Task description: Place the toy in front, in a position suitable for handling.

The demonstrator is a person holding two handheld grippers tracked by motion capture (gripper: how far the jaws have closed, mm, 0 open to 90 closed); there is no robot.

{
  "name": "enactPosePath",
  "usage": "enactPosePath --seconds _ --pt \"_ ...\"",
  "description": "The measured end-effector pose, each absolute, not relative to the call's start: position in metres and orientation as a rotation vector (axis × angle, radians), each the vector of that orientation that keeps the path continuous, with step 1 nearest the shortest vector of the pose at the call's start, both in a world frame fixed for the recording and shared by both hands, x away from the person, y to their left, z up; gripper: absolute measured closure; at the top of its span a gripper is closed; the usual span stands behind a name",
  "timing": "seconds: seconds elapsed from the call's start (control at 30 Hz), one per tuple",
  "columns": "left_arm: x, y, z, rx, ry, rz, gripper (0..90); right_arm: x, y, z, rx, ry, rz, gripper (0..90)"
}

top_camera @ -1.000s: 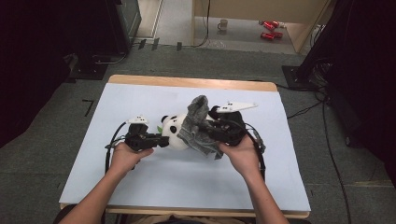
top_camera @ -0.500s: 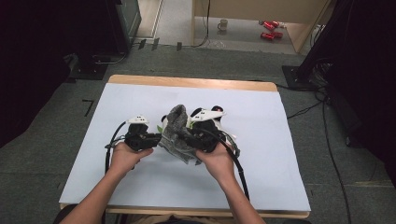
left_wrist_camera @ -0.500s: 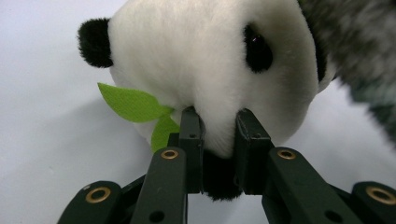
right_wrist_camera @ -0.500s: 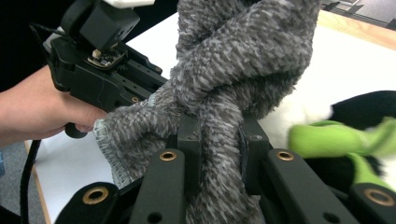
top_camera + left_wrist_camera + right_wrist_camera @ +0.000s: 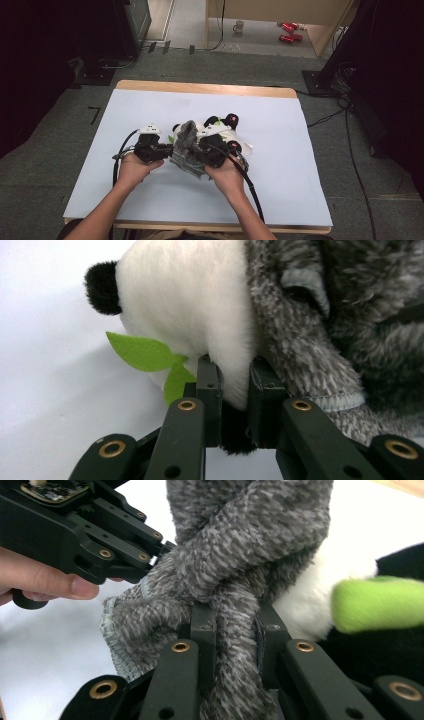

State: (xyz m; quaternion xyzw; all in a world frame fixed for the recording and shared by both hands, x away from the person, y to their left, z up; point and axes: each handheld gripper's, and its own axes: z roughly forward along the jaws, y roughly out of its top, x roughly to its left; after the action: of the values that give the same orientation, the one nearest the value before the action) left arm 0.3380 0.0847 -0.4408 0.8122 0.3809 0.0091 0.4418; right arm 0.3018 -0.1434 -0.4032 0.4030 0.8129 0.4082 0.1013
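Dressing the plush panda, partway done

Left hand-held gripper (image 5: 234,385), jaws just closing, pinches the panda (image 5: 185,305); right hand-held gripper (image 5: 235,625) clamps the grey fleece garment (image 5: 250,555), bunched, not yet on.

Hidden and cut-off parts

In the high view the grey fuzzy cloth (image 5: 186,150) and the right tool (image 5: 212,150) cover most of the panda plush (image 5: 222,132); its face cannot be made out. In the right gripper view the green leaf (image 5: 375,602) is blurred and cut by the right edge.
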Motion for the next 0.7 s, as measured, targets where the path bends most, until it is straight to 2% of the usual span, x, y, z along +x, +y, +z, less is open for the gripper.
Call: enactPosePath --seconds 0.7 --pt "0.342 0.087 -0.443 2.026 0.967 0.047 80.6 0.303 -0.187 -0.4 1.193 2.384 1.081 76.8"
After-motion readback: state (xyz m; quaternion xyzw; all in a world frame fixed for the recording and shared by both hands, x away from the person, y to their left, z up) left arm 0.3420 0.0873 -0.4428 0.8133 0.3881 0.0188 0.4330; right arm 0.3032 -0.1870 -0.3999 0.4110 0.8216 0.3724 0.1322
